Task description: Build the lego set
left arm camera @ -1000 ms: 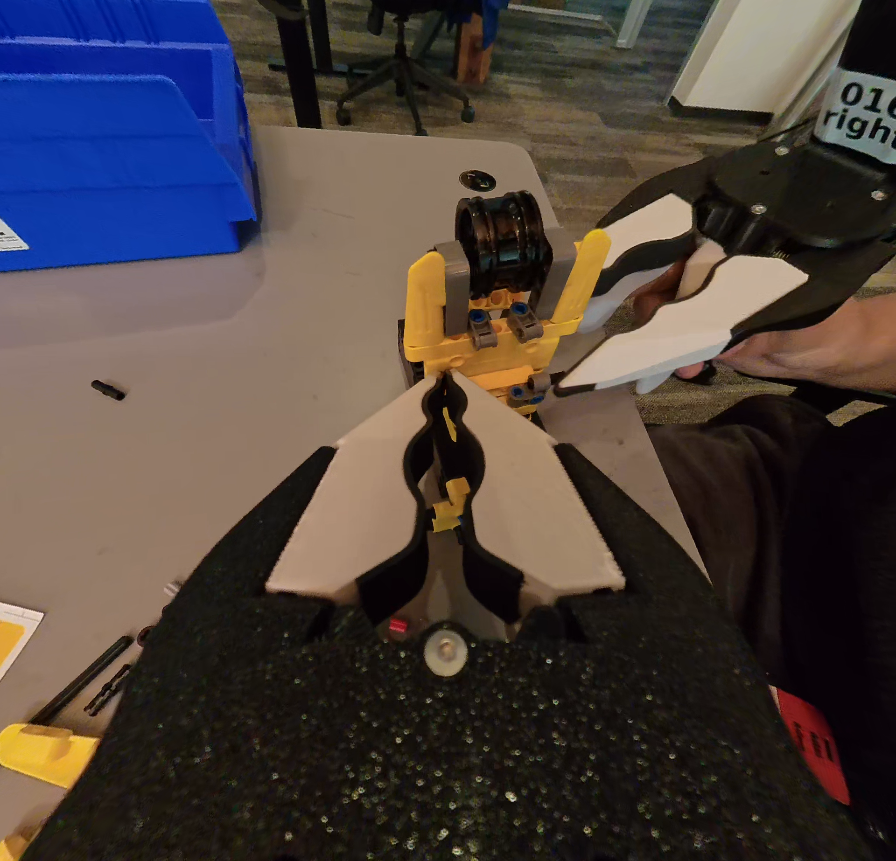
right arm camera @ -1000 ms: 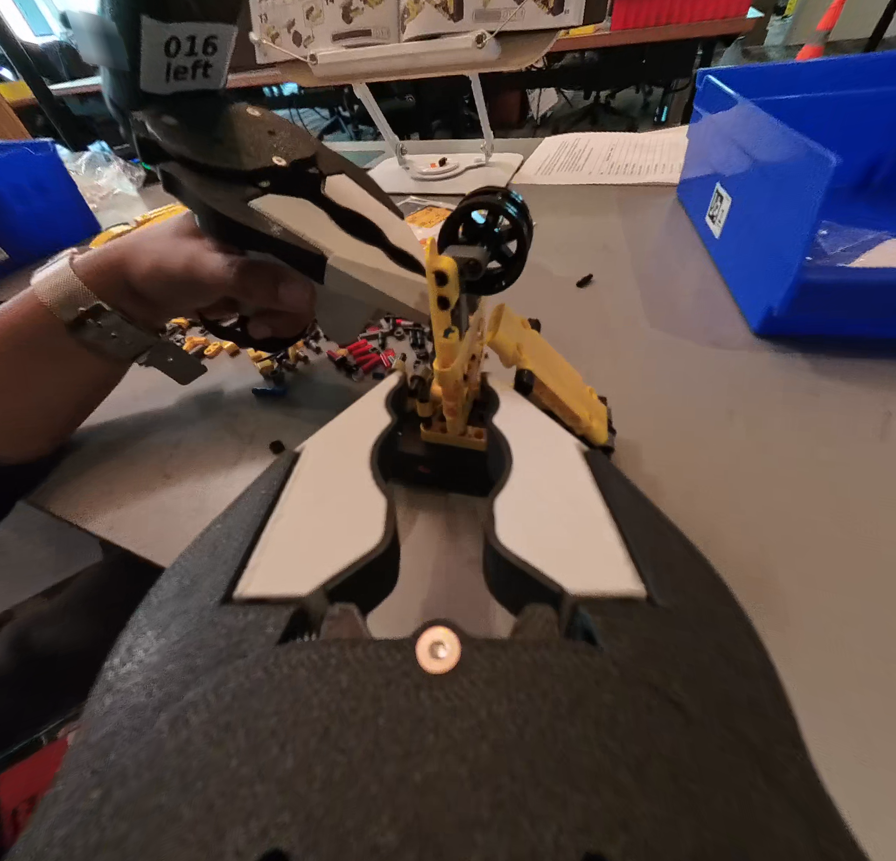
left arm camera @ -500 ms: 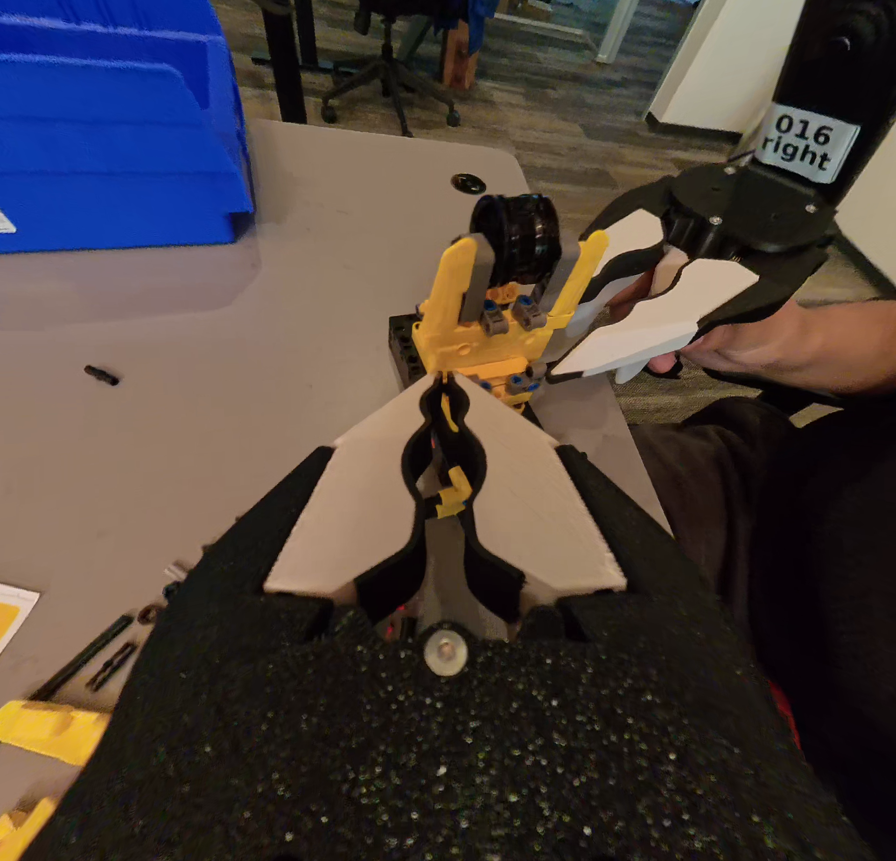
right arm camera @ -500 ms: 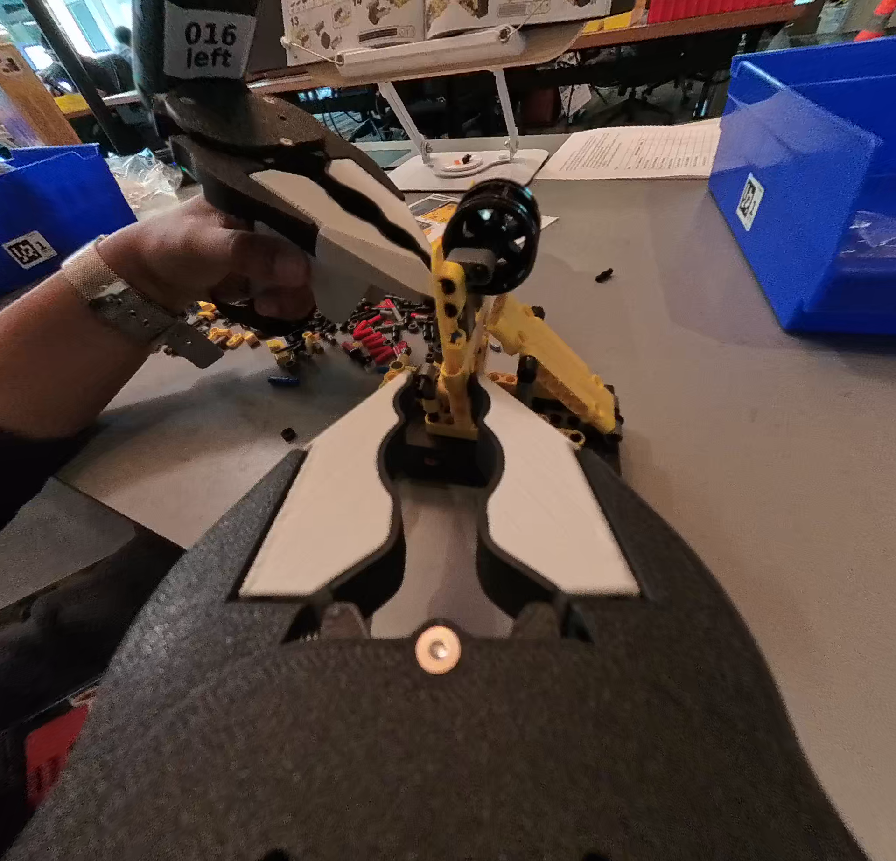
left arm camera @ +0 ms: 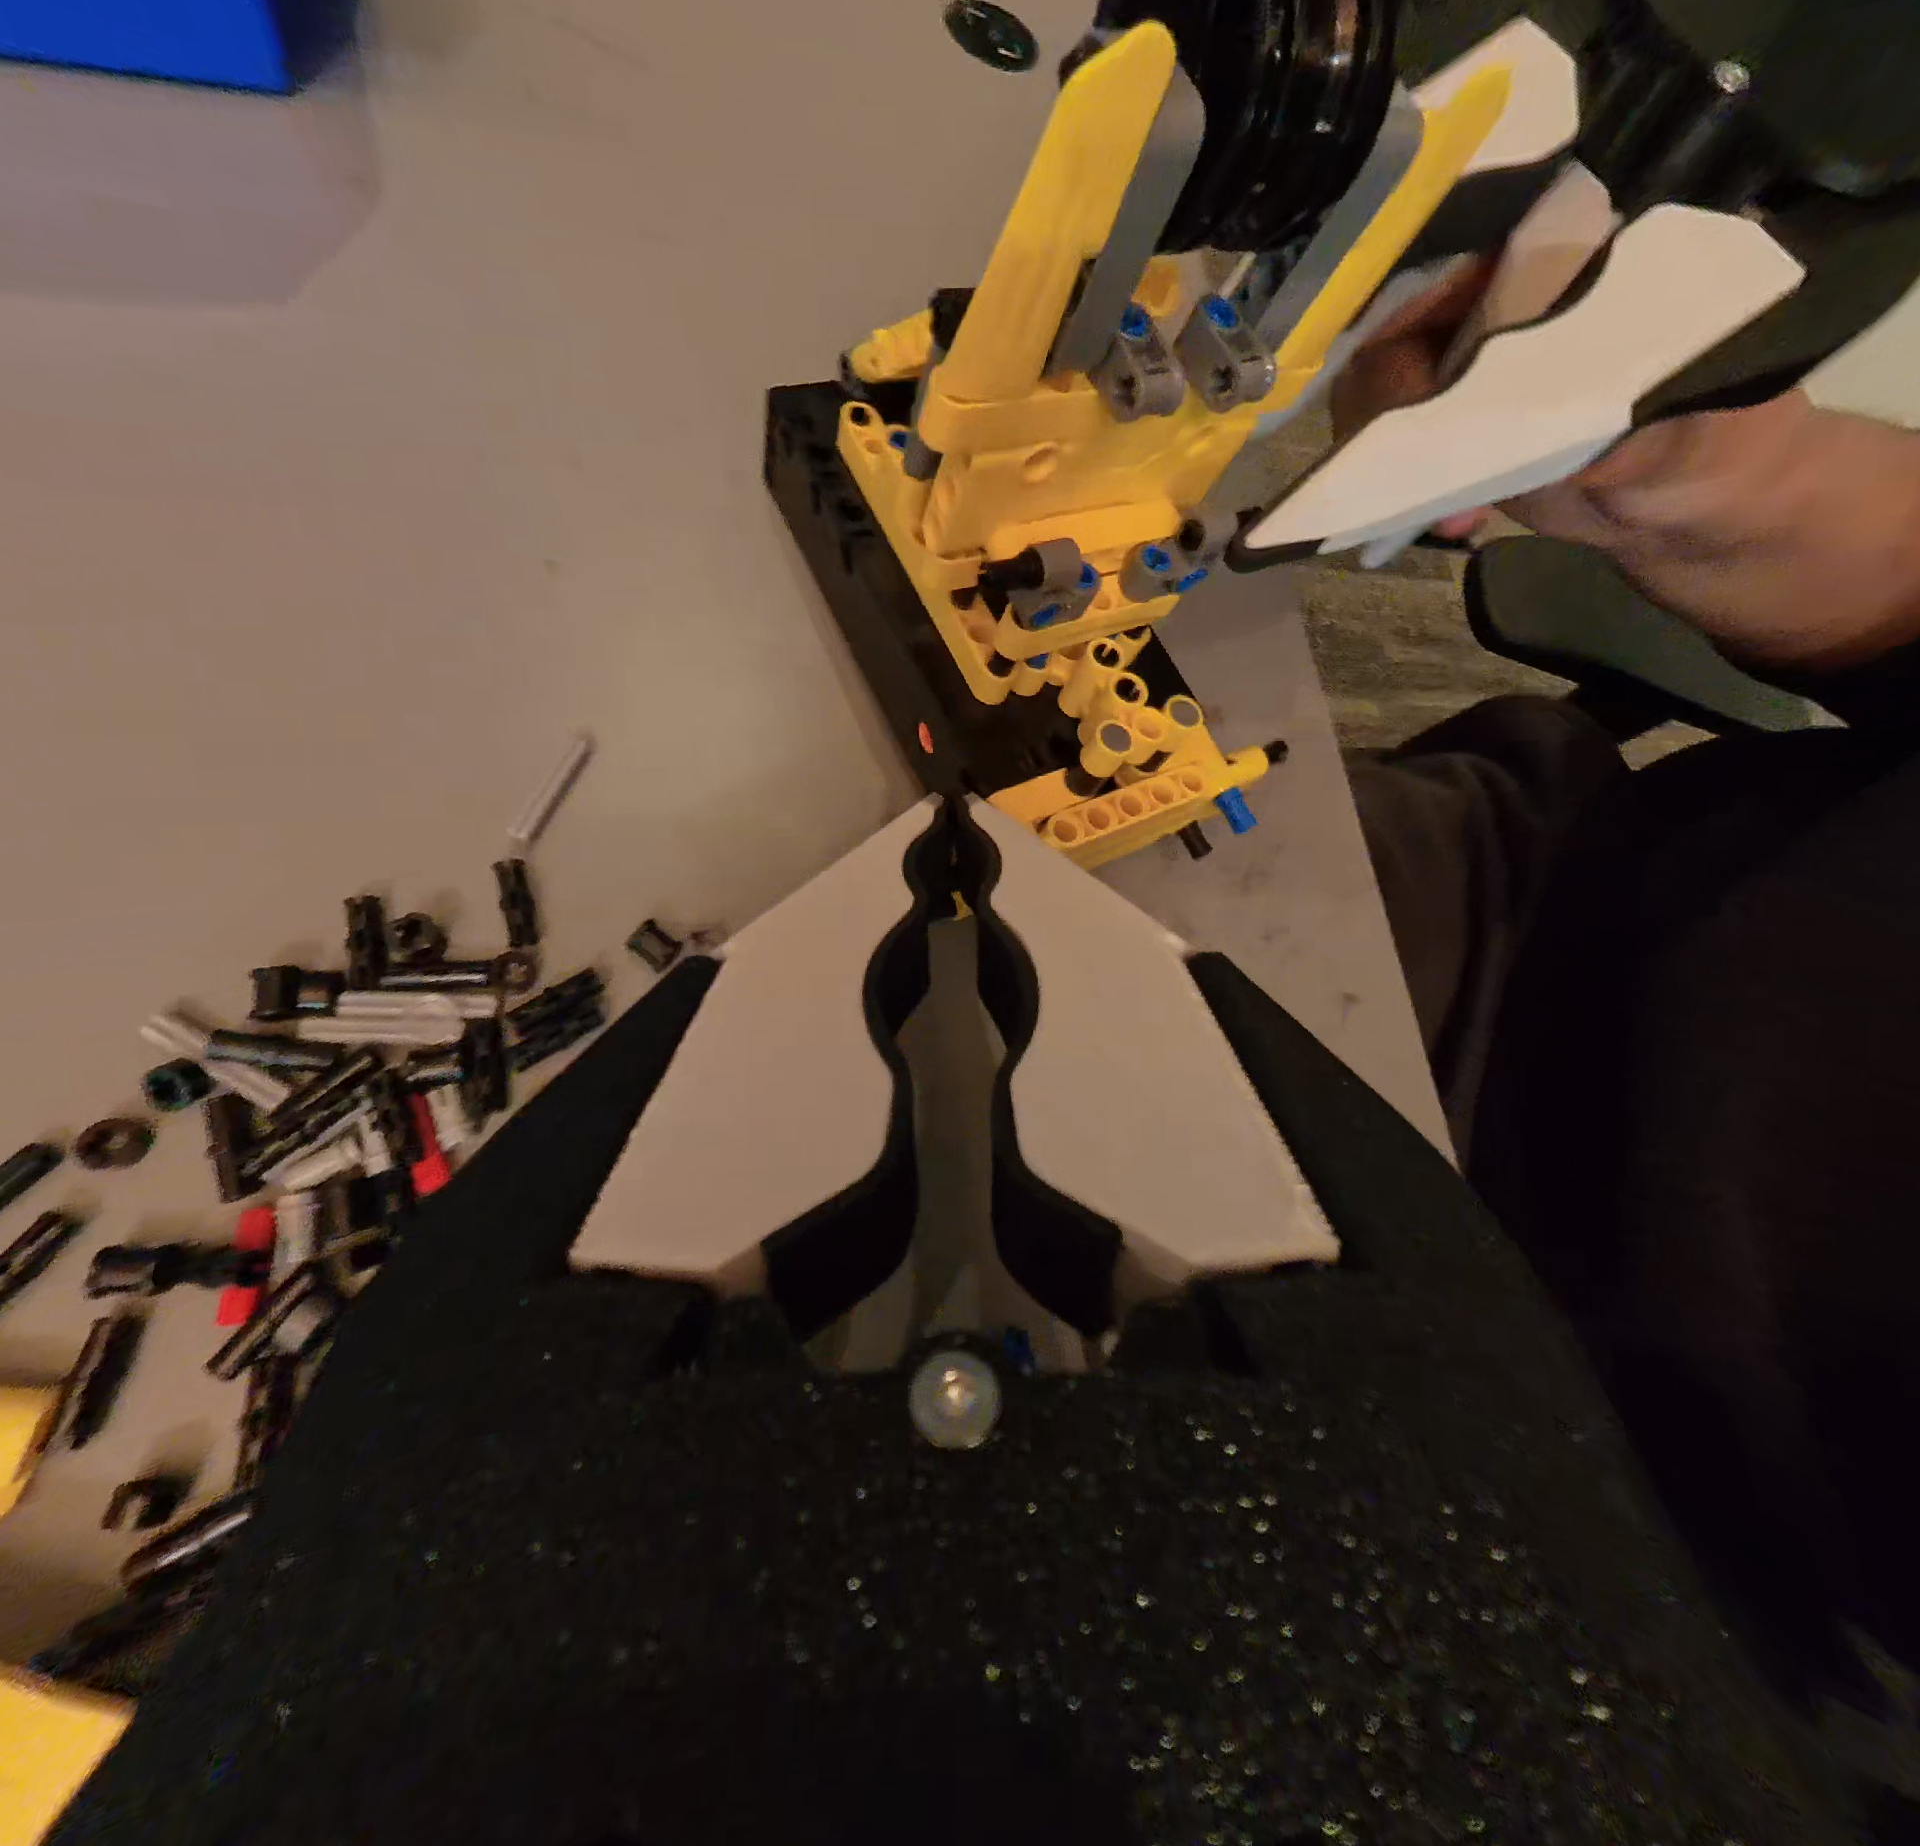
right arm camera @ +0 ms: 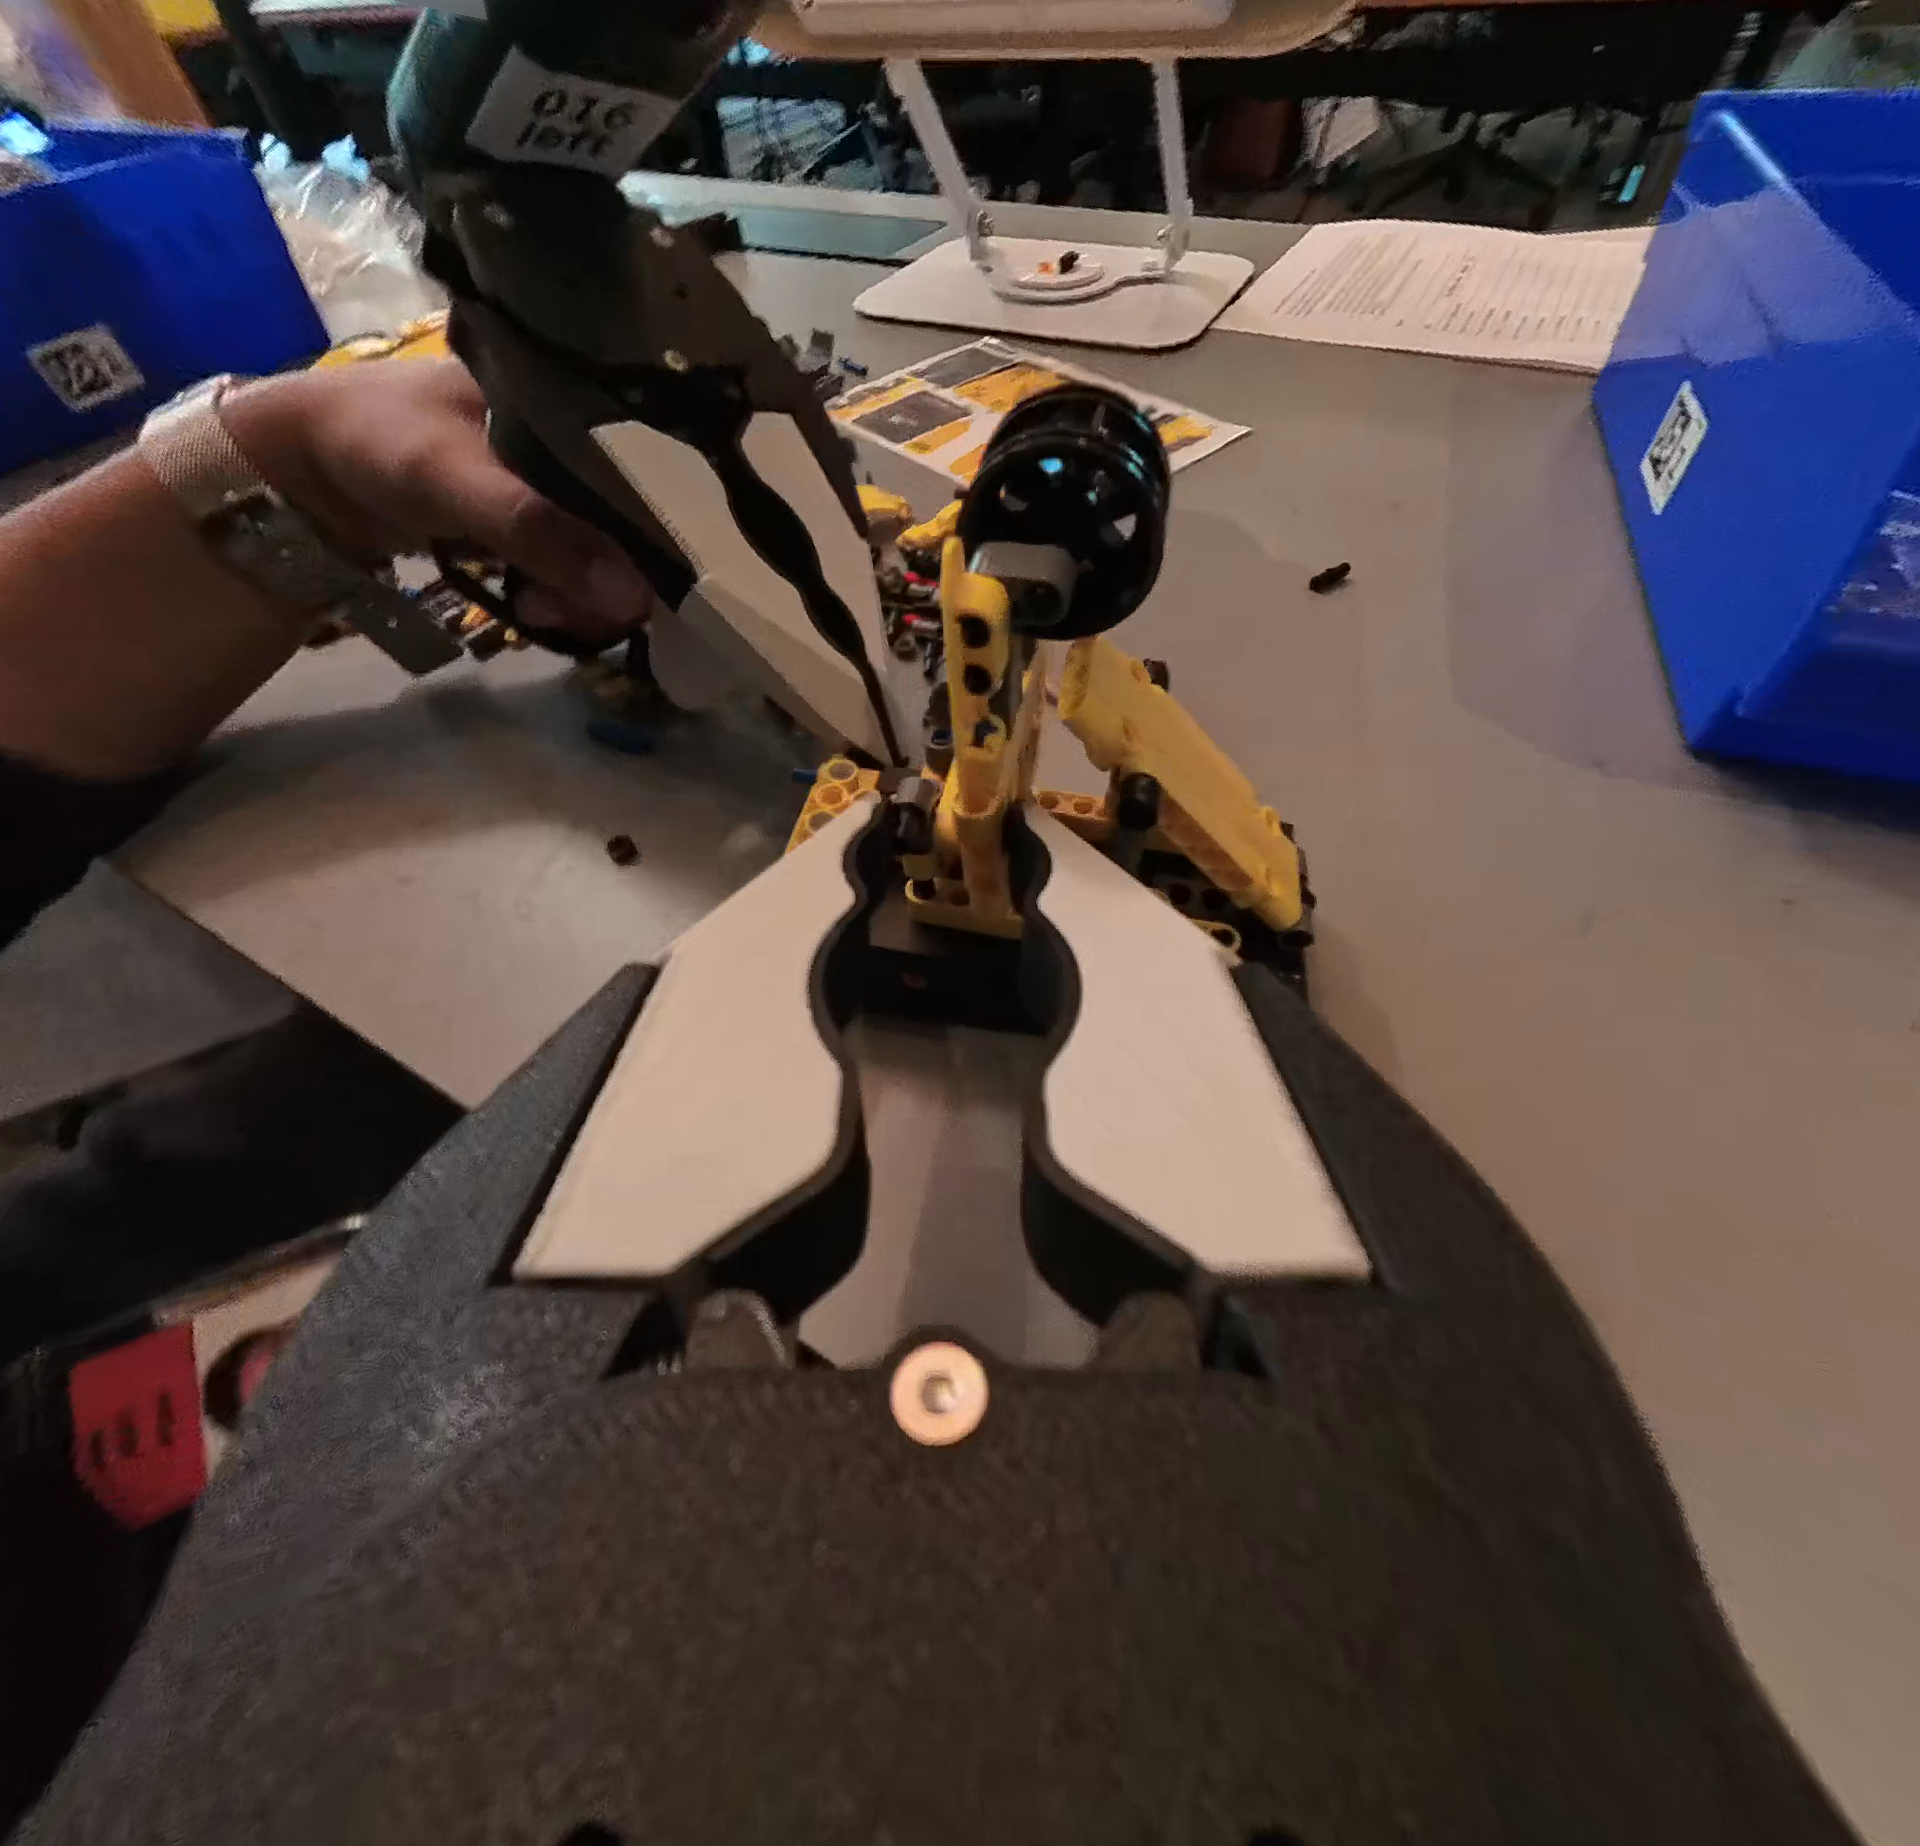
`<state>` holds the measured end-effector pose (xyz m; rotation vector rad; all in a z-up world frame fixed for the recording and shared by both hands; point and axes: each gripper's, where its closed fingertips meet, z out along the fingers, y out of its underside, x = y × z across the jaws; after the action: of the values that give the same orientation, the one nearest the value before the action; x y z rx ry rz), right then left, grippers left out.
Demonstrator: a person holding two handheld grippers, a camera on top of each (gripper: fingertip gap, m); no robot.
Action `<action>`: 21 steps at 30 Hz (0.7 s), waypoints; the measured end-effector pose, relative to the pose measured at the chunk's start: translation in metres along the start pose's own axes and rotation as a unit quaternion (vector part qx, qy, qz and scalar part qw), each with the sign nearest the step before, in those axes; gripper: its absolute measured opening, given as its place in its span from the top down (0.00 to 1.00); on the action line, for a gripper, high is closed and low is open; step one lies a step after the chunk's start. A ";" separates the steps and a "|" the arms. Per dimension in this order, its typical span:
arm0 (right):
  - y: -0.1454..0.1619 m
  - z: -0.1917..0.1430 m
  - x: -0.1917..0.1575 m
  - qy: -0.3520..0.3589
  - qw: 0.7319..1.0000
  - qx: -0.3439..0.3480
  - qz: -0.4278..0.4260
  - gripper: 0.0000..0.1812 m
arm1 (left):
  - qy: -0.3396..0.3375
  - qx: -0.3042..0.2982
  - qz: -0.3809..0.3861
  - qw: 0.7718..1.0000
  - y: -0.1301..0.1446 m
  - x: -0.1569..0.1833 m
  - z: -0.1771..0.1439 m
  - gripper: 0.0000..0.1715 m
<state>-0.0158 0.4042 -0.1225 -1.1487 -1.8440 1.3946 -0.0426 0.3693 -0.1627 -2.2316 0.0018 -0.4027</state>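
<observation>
A yellow and black brick model [left arm camera: 1049,466] with a black wheel [left arm camera: 1247,82] on top stands near the table edge. My left gripper [left arm camera: 951,814] is shut, its tips against the near end of the model's black base. Only a sliver of a small yellow piece [left arm camera: 961,903] shows between its fingers. My right gripper [right arm camera: 961,840] is shut on the model [right arm camera: 977,716], its fingers on either side of the yellow upright and black base. It also shows in the left wrist view [left arm camera: 1455,425] at the model's right side. The left gripper [right arm camera: 883,747] comes down steeply from the left.
A pile of loose black, grey and red pins [left arm camera: 343,1069] lies left of my left gripper. Blue bins stand at the right [right arm camera: 1787,446] and far left [right arm camera: 125,269]. A white stand [right arm camera: 1049,290], papers [right arm camera: 1455,290], a leaflet [right arm camera: 1018,404] and a loose black pin [right arm camera: 1328,577] lie behind. The grippers' ends are close to 7 centimetres from one another. The loose black pin [right arm camera: 1328,577] is about equally far from each gripper, around 20 centimetres.
My left gripper has tipped downward and dropped from the model's upper yellow part to its black base. The yellow piece between its fingers is now mostly hidden. The right gripper keeps its hold.
</observation>
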 end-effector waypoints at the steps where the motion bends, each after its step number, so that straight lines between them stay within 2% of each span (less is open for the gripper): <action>1: 0.001 -0.003 0.000 -0.013 1.000 -0.006 -0.009 0.89 | 0.008 -0.004 0.002 1.000 0.001 0.004 0.001 1.00; 6: 0.005 -0.017 0.002 -0.094 0.995 -0.008 -0.031 0.89 | 0.063 -0.020 0.015 0.998 0.002 0.028 0.008 1.00; 9: 0.007 -0.022 0.005 -0.114 0.993 -0.008 -0.034 0.89 | 0.083 -0.018 0.018 0.996 -0.001 0.037 0.009 1.00; 11: 0.007 -0.023 0.007 -0.105 0.993 -0.008 -0.045 0.89 | 0.086 0.003 0.018 0.996 -0.009 0.038 0.004 1.00; 13: 0.007 -0.023 0.008 -0.102 0.993 -0.011 -0.051 0.89 | 0.073 0.049 0.021 0.996 -0.025 0.033 -0.005 0.99; 16: 0.007 -0.023 0.008 -0.102 0.993 -0.016 -0.050 0.89 | 0.025 0.134 0.044 0.990 -0.052 0.020 -0.015 0.91; 19: 0.007 -0.021 0.008 -0.096 0.994 -0.014 -0.046 0.89 | 0.006 0.150 0.067 0.986 -0.059 0.020 -0.007 0.82; 21: 0.006 -0.020 0.007 -0.090 0.995 -0.010 -0.047 0.89 | 0.025 0.157 0.062 0.985 -0.063 0.026 0.000 0.76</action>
<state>-0.0006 0.4207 -0.1227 -0.9583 -2.0130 1.4693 -0.0267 0.4066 -0.1077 -1.8988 0.0971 -0.3627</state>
